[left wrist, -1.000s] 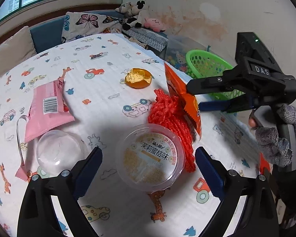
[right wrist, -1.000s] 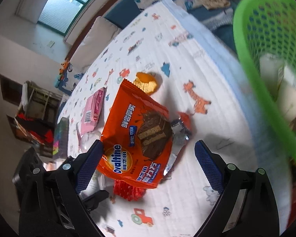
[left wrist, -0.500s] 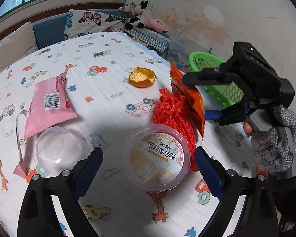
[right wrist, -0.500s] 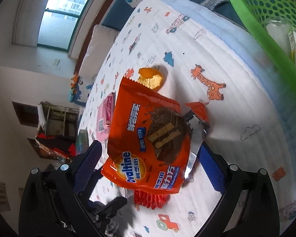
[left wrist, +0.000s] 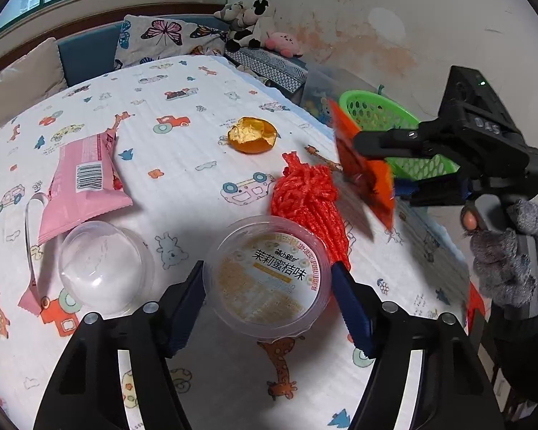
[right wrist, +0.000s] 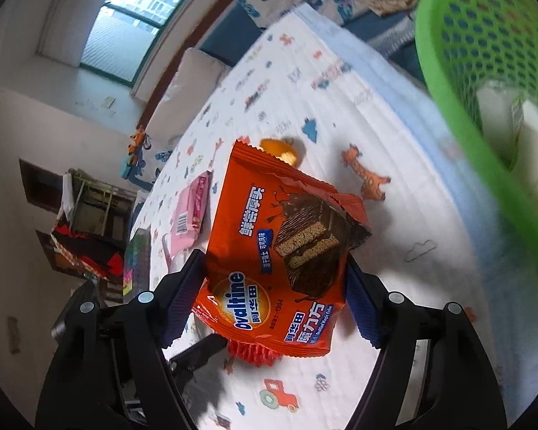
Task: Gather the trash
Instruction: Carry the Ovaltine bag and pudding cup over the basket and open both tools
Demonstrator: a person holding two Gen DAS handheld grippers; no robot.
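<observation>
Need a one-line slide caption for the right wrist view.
Right gripper shut on orange snack wrapper, lifted above the table beside the green basket.

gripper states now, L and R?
Left gripper: closed on the plastic cup.
Right gripper: closed on the Ovaltine wrapper.

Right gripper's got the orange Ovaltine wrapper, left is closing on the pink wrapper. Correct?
Half right. The right gripper does hold the Ovaltine wrapper. The left gripper, though, is closing on the round plastic cup with the printed lid, its fingers at either side. The pink wrapper lies untouched farther left on the table. The left wrist view shows this.
</observation>
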